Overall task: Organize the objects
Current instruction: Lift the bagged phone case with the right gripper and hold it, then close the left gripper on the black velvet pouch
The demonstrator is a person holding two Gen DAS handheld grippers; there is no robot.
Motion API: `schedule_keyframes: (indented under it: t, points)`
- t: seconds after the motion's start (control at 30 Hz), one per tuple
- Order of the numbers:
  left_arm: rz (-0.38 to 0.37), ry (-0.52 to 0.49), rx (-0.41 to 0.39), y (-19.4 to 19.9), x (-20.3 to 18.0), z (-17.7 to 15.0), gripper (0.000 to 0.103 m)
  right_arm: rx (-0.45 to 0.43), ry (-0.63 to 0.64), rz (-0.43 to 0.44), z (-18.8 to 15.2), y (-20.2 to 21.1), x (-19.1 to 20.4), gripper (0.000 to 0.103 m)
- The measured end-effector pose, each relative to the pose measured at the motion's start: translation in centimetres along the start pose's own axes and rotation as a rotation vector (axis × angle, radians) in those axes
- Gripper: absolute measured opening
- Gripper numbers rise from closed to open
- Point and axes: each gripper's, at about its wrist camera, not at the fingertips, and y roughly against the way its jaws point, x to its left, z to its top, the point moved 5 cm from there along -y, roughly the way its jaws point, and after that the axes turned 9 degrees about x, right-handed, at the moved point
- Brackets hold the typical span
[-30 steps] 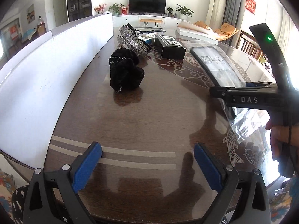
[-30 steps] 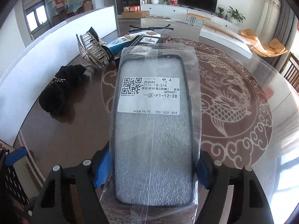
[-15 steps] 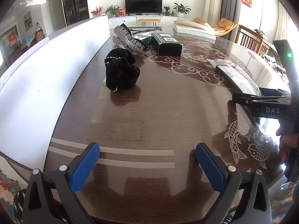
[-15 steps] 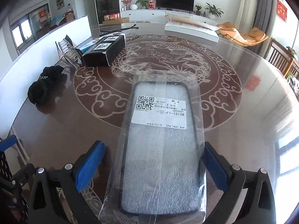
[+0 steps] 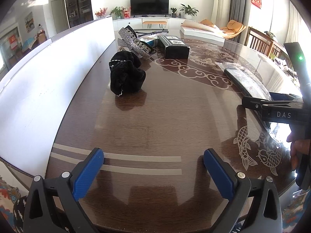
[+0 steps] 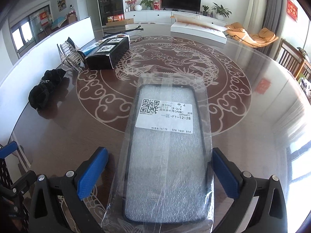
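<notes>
A phone case in a clear plastic bag (image 6: 167, 151) with a white label lies flat on the dark wooden table (image 6: 68, 128), between the fingers of my right gripper (image 6: 158, 167), which is open around it without touching. The case also shows in the left wrist view (image 5: 246, 83), at the right. My left gripper (image 5: 153, 167) is open and empty over the table's near edge. A black cloth pouch (image 5: 125, 77), a silver rhinestone bow (image 5: 134, 45) and a black box (image 5: 174, 46) lie further back on the left side.
A white panel (image 5: 48, 73) runs along the table's left edge. A flat white box (image 6: 198, 30) sits at the table's far end. Wooden chairs (image 5: 260, 42) stand to the right. The right gripper's body (image 5: 279, 112) shows in the left wrist view.
My right gripper opened and let go of the bagged phone case, which now lies on the table nearer the front edge. My left gripper stayed open and barely moved.
</notes>
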Motion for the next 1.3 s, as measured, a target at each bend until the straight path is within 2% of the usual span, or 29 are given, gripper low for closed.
schedule_keyframes:
  t: [0.8,0.97,1.03,1.13,1.23,1.3]
  points:
    - [-0.007,-0.002,0.012,0.1,0.1,-0.1,0.103,0.000,0.000,0.000,0.0,-0.1,0.0,0.103]
    - [-0.031,0.041,0.017,0.3,0.8,0.0,0.103,0.000,0.000,0.000,0.0,-0.1,0.0,0.103]
    - [-0.038,0.082,0.015,0.1,1.3,0.6,0.103,0.000,0.000,0.000,0.0,-0.1,0.0,0.103]
    - [-0.010,0.110,0.034,-0.9,2.1,2.6,0.103,0.000,0.000,0.000,0.1,-0.1,0.0,0.103]
    - [0.066,0.124,0.011,-1.7,3.3,5.5,0.103,0.000,-0.001,0.001,0.0,-0.1,0.0,0.103]
    - [0.077,0.130,0.046,-2.9,3.9,7.4,0.103,0.001,0.000,0.002,0.1,-0.1,-0.1,0.103]
